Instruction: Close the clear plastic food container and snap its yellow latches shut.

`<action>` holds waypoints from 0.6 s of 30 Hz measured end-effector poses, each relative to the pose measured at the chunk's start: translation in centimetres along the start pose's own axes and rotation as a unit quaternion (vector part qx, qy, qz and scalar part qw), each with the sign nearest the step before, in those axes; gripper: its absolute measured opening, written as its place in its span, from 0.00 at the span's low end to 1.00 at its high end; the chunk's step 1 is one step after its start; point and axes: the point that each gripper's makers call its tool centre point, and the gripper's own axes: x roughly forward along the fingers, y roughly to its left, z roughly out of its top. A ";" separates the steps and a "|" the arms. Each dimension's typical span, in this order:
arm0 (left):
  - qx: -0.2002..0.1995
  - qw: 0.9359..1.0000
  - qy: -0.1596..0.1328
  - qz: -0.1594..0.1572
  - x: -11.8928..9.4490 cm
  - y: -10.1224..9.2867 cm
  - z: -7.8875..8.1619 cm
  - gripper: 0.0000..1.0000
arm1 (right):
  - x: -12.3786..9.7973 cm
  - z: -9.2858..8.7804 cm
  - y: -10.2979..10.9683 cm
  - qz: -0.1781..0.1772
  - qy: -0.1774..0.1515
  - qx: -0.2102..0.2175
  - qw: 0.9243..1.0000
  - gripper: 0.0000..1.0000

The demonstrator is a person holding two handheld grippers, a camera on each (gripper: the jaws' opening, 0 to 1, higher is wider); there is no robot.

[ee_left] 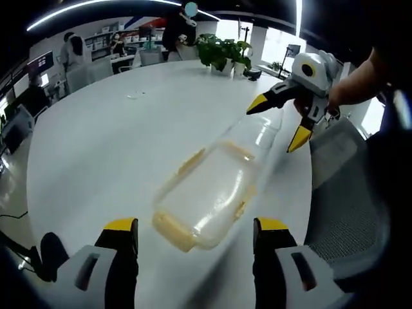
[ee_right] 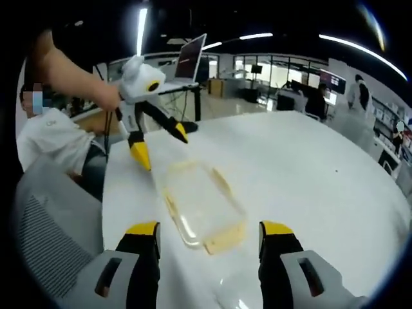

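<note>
Two yellow-tipped jaws of the left gripper [ee_left: 194,235] rising spread from the bottom of the left gripper view, pinching nothing, framing the near end of the clear plastic food container [ee_left: 215,190] lying flat on the white worktop [ee_left: 103,141]. Beyond its far end, the right gripper [ee_left: 278,123] hanging just above, jaws wide apart, likewise empty, gripped by a hand [ee_left: 325,106] entering from the right. Probably one gripper posted at each end so the box can be steadied from one side while the other side gets pressed. Yellow latches [ee_left: 172,230] visible along the edges, blurred; whether snapped or loose, cannot tell. Lid apparently already lying on the base, though the blur leaves that unsure. Farther back on the round worktop, potted plants [ee_left: 224,53]; past them an open office with desks, screens and a few people, ceiling strip lights overhead. A grey mesh chair [ee_left: 351,212] just beside the worktop edge

In the right gripper view, the same container [ee_right: 203,206] seen from the opposite end, between this view's own parted, empty jaws [ee_right: 209,238] and the left gripper [ee_right: 161,148] poised open at the far end. Nearest latch [ee_right: 225,241] close to the jaws, a likely first target for a squeeze. An open laptop [ee_right: 193,58] behind, glass-walled office beyond
</note>
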 end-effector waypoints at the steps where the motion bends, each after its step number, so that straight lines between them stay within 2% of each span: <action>1: 0.001 1.000 0.000 0.000 0.0 0.1 0.0 0.72 | 0.0 0.0 0.0 0.001 0.002 -0.003 1.000 0.62; 7: 0.010 1.000 0.004 -0.006 0.3 0.1 0.1 0.72 | 0.3 -0.3 0.1 0.012 0.013 -0.012 1.000 0.62; 18: 0.040 0.999 0.029 -0.021 0.6 0.2 -0.6 0.70 | 0.9 -0.6 0.0 0.034 0.032 -0.048 0.998 0.59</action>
